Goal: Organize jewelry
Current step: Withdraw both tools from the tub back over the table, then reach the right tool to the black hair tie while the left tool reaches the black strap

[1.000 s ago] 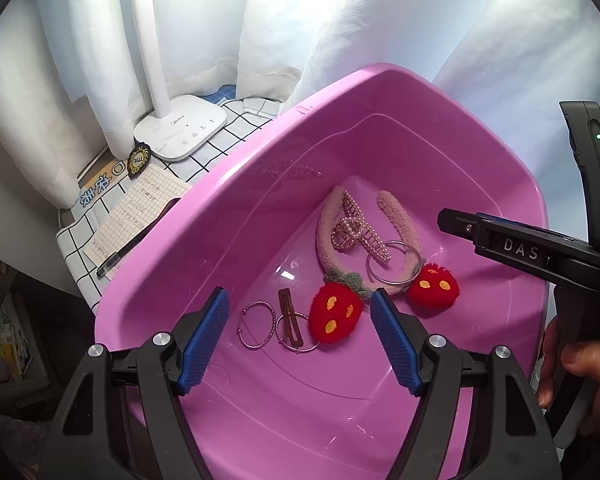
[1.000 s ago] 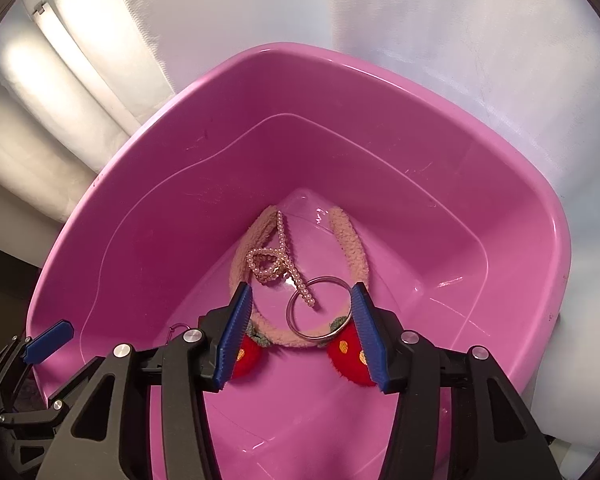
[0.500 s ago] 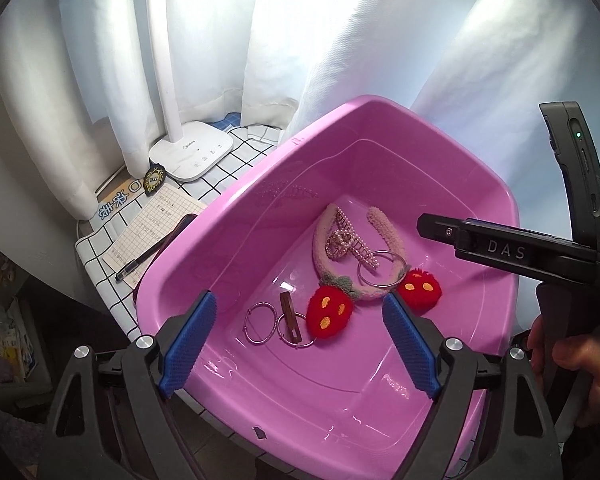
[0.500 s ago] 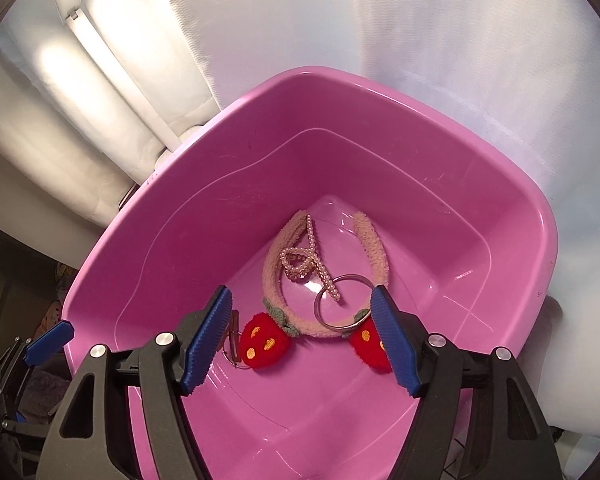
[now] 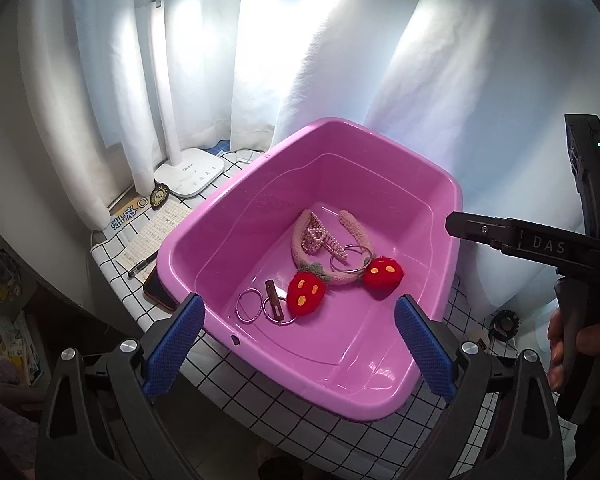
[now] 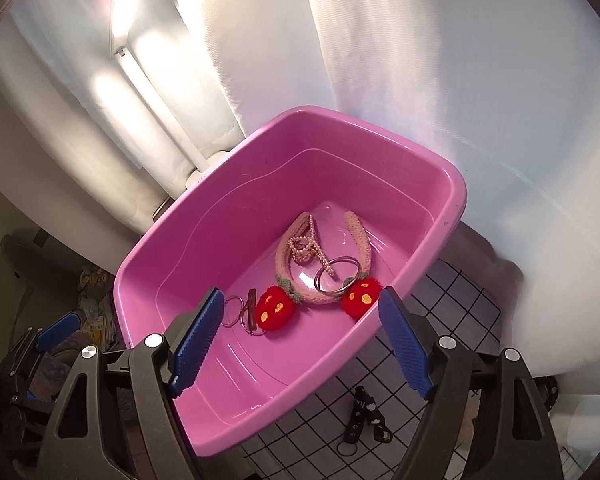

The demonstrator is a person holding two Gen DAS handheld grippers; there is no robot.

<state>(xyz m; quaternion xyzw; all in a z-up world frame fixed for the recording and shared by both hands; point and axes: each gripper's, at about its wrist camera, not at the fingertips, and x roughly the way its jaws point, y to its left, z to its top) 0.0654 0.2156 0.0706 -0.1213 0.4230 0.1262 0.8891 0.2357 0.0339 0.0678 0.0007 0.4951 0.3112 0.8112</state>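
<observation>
1. I see white curtains (image 5: 340, 60) hanging behind a table covered with a black-and-white checked cloth (image 5: 260, 396); bright light comes through them.
2. A pink plastic basin (image 5: 416, 392) sits on that cloth and takes up most of both views.
3. In the basin lies a fuzzy pink headband (image 5: 352, 228) with a red strawberry pom-pom at each end (image 5: 306, 293); it rests toward the far right of the floor.
4. A pearl hair clip (image 5: 324, 240) lies across the headband, and a silver ring (image 5: 350, 259) rests on its near right part.
5. To the near left, two thin hoop earrings (image 5: 249, 311) lie side by side with a brown hair clip (image 5: 273, 300) over one of them, just beside the left strawberry.
6. My left gripper (image 5: 296, 348) hangs above the basin's near rim; its jaws have just been opening, they stand wide and nothing is between them.
7. My right gripper (image 6: 300, 340) is likewise spread apart and empty after opening further, above the near edge.
8. On the far left of the table stand a white lamp base (image 5: 190, 176), a notepad (image 5: 152, 236) with a pen (image 5: 142, 269), and a phone (image 5: 158, 294) tucked against the basin.
9. A black keychain (image 6: 362, 420) lies on the cloth near the right gripper.
</observation>
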